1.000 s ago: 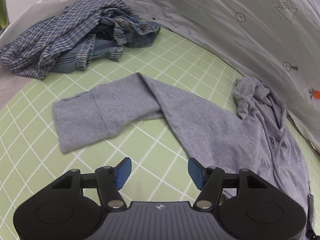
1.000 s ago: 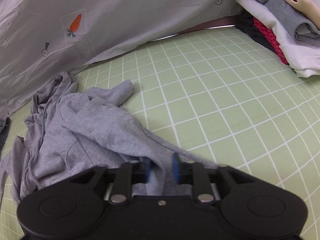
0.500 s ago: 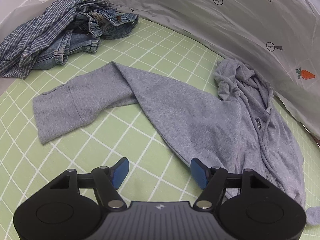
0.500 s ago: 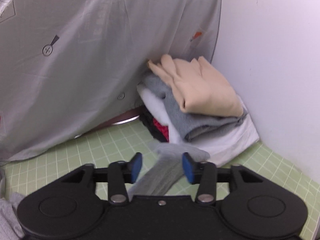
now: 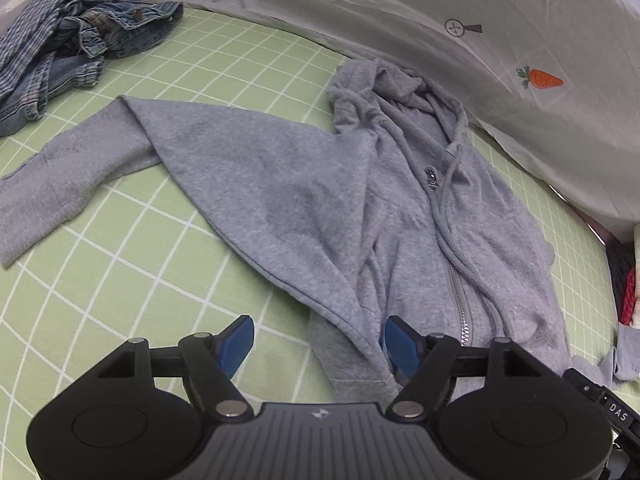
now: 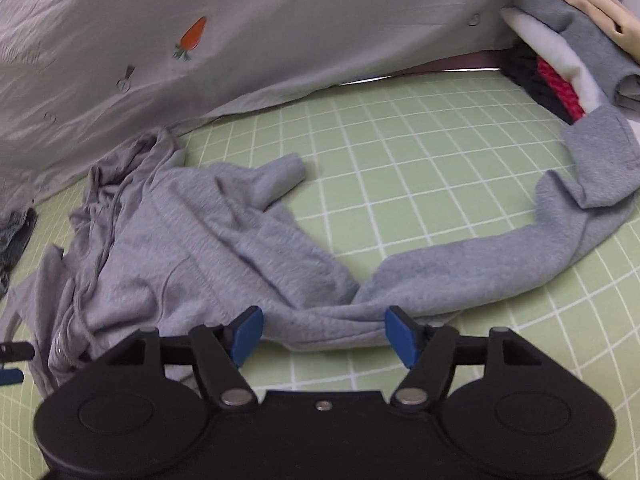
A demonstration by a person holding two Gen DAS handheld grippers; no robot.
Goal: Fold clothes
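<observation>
- Hoodie [image 5: 320, 208] spread on green grid mat [image 5: 120, 280], sleeves out.
- Left gripper [image 5: 318, 338] released, jaws just opening, straddling hoodie hem.
- Right gripper [image 6: 322, 334] released, just opening; sleeve [image 6: 500, 264] beyond it.
- Flatten body before folding sleeves inward.

A grey zip hoodie [image 5: 320, 200] lies spread on a green gridded tabletop [image 5: 120, 280], one sleeve stretched left. The left tool [image 5: 318, 344], jaws just widening, straddles its hem. Denim clothes [image 5: 80, 48] sit far left.

Soft even light, faint shadows, strong fisheye bending, dark corners.
</observation>
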